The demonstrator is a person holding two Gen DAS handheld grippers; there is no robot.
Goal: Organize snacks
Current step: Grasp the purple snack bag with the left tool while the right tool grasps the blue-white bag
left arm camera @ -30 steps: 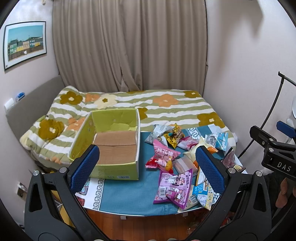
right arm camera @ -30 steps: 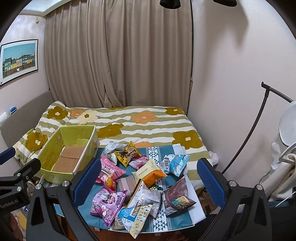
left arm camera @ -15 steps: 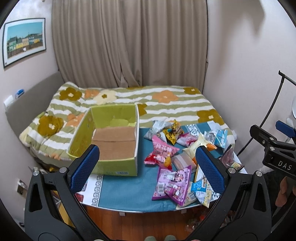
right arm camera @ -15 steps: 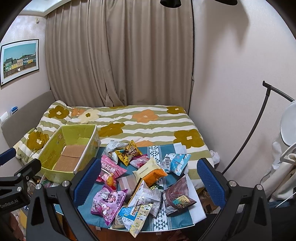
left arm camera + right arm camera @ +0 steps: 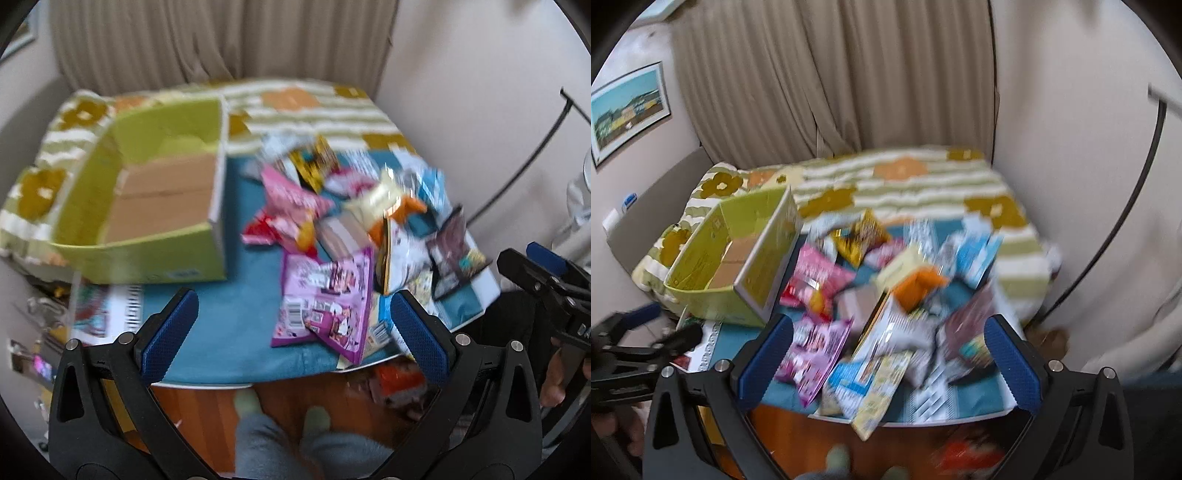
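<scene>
- We are holding the left gripper (image 5: 291,325) low at the near edge of the small table under its teal patterned cloth (image 5: 229,317), blue-padded fingers (image 5: 168,334) spread wide and gripping nothing
- We are carrying the right gripper (image 5: 892,352) just as empty, jaws wide apart, hanging over the heap of crinkly foil snack packets (image 5: 886,295)
- We are seeing the open yellow-green cardboard box (image 5: 147,206) sitting on the left of the table, brown floor bare, none of the snacks inside it
- We are judging the blur as the first risk: both views are smeared, so closing now could mean nipping the cloth instead of a packet
- We are watching the purple glossy snack bag (image 5: 325,302) and the pale packets beside it lying close to the table's near edge; a careless nudge could be sending them to the wooden floor (image 5: 221,410)
- We are noting how the packets are overlapping, so pinching one corner could be dragging its neighbours along
- We are minding the two grippers, which are working close together and could be colliding
</scene>
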